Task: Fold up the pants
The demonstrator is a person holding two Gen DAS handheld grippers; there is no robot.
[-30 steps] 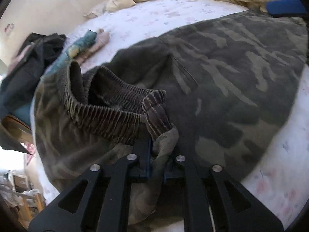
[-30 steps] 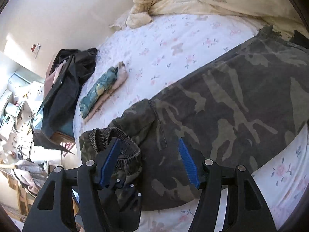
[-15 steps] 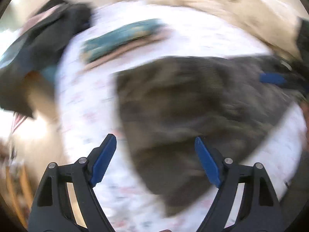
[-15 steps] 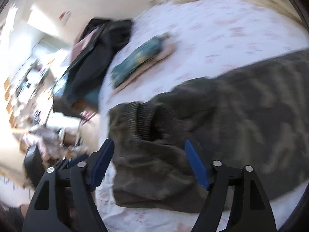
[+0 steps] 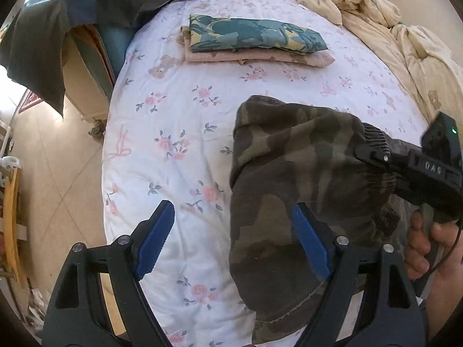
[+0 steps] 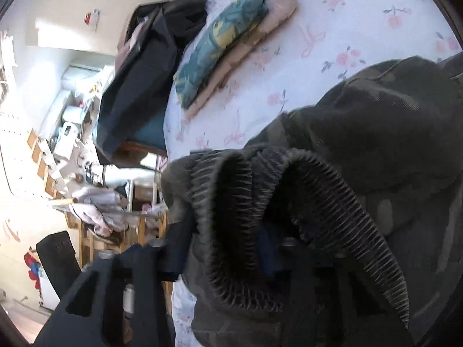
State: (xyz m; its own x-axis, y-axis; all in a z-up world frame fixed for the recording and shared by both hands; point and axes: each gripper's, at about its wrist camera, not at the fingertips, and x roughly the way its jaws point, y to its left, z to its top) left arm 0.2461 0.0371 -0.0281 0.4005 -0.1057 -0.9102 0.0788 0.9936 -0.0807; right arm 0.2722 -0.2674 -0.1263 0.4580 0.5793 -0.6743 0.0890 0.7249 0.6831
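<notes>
The camouflage pants (image 5: 292,185) hang bunched over the floral bed sheet (image 5: 173,121). My left gripper (image 5: 231,240) is open and empty, its right blue pad beside the hanging cloth. My right gripper (image 5: 373,153) comes in from the right in the left wrist view and is shut on the pants' ribbed elastic waistband (image 6: 303,202). In the right wrist view the waistband covers the gripper (image 6: 225,254), and the pants (image 6: 390,121) fill the right side.
A folded teal and pink stack of clothes (image 5: 254,40) lies farther up the bed, also in the right wrist view (image 6: 231,37). A cream quilt (image 5: 390,29) is at the far right. Dark clothes (image 5: 86,8) drape over furniture left of the bed edge (image 5: 107,173).
My left gripper let go of the waistband and opened, swinging left over the sheet. My right gripper closed on the waistband and lifted the pants.
</notes>
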